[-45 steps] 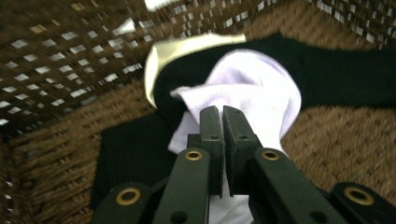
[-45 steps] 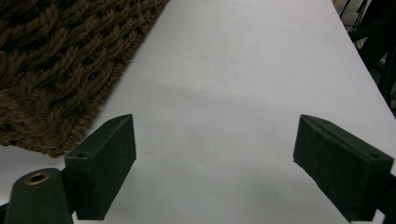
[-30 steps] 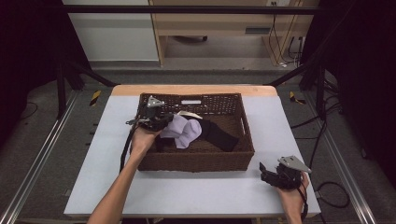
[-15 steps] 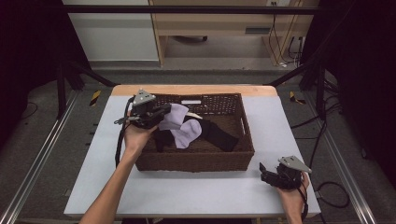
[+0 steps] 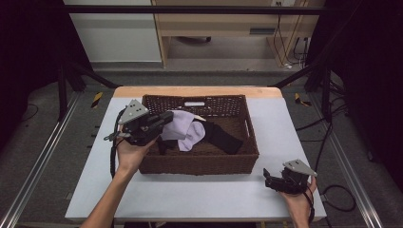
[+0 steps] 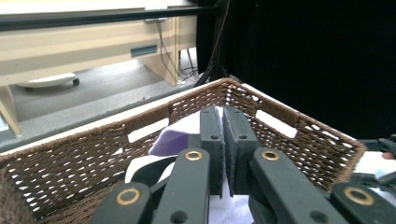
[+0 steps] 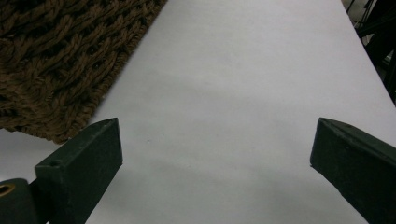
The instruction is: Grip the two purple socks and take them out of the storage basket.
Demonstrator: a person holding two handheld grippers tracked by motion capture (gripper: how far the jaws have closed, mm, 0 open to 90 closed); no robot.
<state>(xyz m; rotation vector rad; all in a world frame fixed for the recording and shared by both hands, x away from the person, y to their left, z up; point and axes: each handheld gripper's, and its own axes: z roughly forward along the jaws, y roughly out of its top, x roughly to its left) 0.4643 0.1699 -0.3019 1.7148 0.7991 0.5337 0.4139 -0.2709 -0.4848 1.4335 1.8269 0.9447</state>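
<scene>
Left tool (image 5: pixel 164 118) grips a lilac cloth (image 5: pixel 183 133) over the basket (image 5: pixel 199 164). Right tool (image 5: pixel 271 180) rests wide open on the table (image 5: pixel 190 194), well apart.

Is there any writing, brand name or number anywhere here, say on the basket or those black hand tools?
None can be read.
Basket: a white patch on its far wall might be a tag or a handle slot; no writing shows on it.
Left tool, shut on the lilac cloth: no marking visible.
Right tool, open over the table: no marking visible.
Yellow-and-black stripes on the floor: a pattern, not text.
</scene>
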